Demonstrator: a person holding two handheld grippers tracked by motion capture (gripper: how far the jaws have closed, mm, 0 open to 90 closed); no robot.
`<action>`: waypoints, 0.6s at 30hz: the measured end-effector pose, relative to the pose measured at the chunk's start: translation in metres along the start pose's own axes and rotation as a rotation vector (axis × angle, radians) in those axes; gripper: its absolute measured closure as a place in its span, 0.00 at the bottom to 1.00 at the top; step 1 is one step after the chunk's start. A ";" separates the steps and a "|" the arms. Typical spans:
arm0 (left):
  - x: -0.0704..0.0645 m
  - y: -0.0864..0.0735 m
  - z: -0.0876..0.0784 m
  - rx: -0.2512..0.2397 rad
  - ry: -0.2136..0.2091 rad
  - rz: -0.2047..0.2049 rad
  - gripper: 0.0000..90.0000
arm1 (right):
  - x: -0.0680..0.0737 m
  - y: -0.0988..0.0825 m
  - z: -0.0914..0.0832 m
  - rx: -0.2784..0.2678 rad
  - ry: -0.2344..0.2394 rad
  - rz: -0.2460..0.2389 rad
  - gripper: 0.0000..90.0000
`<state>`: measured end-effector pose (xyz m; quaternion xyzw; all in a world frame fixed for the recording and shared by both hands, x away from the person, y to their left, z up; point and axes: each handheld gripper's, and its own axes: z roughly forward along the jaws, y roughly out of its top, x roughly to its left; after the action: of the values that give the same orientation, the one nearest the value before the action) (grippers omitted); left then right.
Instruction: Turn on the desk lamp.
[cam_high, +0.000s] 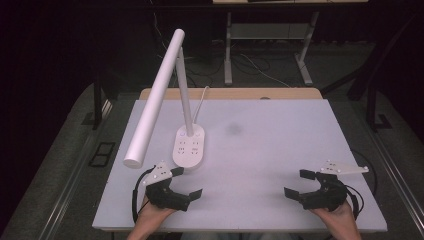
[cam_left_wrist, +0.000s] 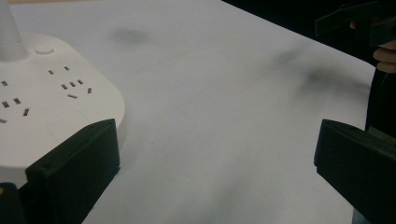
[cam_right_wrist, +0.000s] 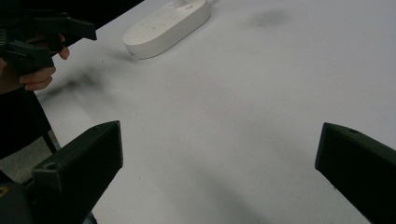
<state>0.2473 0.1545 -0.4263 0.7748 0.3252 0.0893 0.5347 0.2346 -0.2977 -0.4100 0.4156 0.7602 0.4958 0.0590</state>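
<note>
- High view: desk lamp (cam_high: 186, 131) stands left of centre on the counter (cam_high: 270, 145). Left gripper (cam_high: 186, 183) sits just beside the lamp base, jaws wide, empty. Right gripper (cam_high: 296, 184) well apart from it, wide, empty.
- Left gripper view: lamp base (cam_left_wrist: 51, 107) beside 1 jaw.
- Right gripper view: base (cam_right_wrist: 166, 27) far ahead.

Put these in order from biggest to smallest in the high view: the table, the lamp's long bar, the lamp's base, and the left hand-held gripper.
1. Table
2. Lamp's long bar
3 and 4. Lamp's base and left hand-held gripper: they look alike, so no ranking.
</note>
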 end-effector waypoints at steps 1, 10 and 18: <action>0.000 0.000 0.000 0.000 0.001 -0.001 0.00 | 0.000 0.000 0.000 -0.001 -0.001 -0.001 0.01; 0.000 0.000 -0.003 -0.006 0.003 -0.001 0.00 | -0.001 0.000 -0.001 -0.001 0.005 0.007 0.01; -0.001 0.000 -0.007 -0.019 0.008 -0.010 0.00 | -0.003 0.001 0.001 0.007 0.010 0.003 0.01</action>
<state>0.2432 0.1593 -0.4233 0.7677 0.3303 0.0931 0.5412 0.2380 -0.2993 -0.4107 0.4145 0.7616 0.4953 0.0532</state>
